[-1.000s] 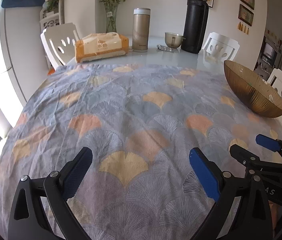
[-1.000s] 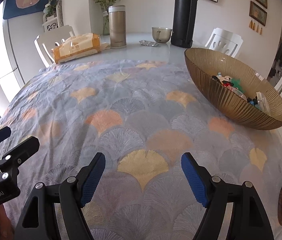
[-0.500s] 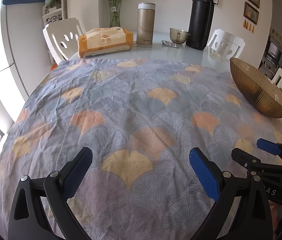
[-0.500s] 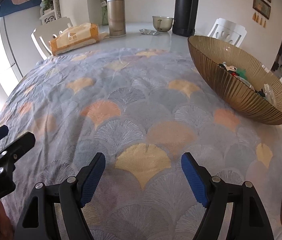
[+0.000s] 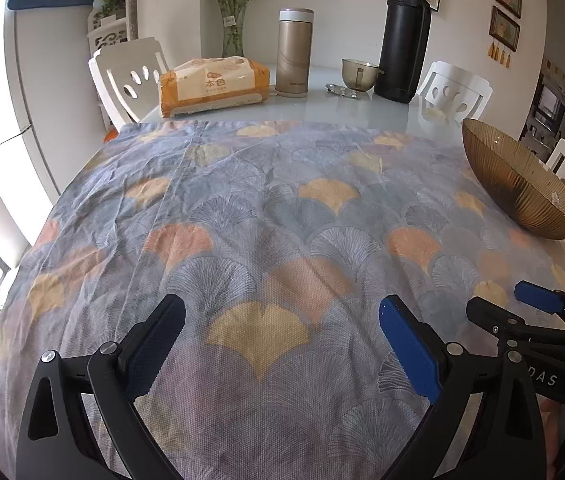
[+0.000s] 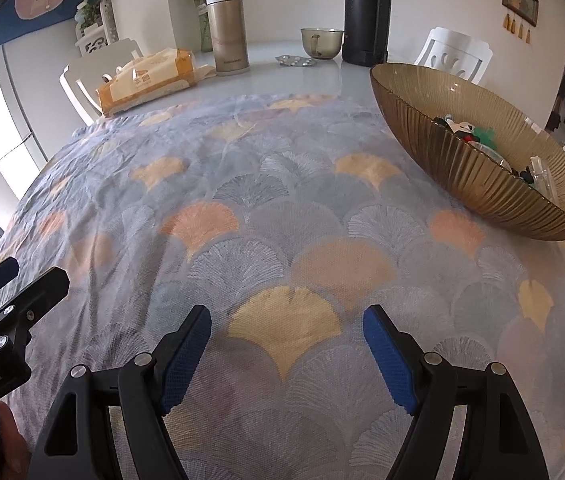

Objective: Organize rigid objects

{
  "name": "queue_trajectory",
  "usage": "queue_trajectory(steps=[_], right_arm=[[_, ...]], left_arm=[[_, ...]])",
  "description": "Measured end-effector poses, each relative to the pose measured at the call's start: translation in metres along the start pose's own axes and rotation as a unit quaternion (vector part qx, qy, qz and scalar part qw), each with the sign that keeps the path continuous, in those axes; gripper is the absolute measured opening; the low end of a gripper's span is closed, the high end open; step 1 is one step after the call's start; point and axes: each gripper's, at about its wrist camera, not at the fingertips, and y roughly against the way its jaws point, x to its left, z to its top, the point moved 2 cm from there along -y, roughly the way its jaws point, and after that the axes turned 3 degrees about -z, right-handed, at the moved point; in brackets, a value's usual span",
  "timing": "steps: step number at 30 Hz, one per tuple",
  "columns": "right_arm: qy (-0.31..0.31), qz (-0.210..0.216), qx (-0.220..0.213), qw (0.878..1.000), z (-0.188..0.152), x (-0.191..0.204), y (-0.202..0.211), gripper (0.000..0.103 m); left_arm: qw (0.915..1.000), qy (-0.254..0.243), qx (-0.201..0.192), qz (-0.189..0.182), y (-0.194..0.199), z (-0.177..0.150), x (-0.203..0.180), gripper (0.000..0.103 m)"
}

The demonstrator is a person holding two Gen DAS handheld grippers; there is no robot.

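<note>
Over the patterned cloth [image 6: 242,200] I see both the left gripper [image 5: 282,320] and right gripper [image 6: 286,332] with jaws apart, nothing between them. Small rigid objects [image 6: 470,132] lie inside the amber bowl [image 6: 482,184] at the table's right edge.

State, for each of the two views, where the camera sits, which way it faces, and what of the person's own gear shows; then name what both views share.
Left wrist view: sits on the left gripper, facing down across the fan-patterned tablecloth; the right gripper shows at right.
Right wrist view: sits on the right gripper, facing the same cloth; the left gripper shows at left.
Shared: ribbed amber glass bowl, tall black flask, gold steel thermos, orange tissue pack.
</note>
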Motion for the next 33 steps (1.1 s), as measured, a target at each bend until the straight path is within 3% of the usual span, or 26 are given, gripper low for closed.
queue_trajectory(steps=[31,33], right_arm=[[-0.005,-0.019,-0.032,0.999,-0.002,-0.005,0.013,0.079],[-0.005,-0.019,-0.031,0.999,-0.002,-0.005,0.013,0.079]], left_arm=[[1.0000,-0.002,-0.006,-0.005,0.006,0.000,-0.002,0.098],[0.9999,0.002,-0.006,-0.009,0.006,0.000,0.000,0.102]])
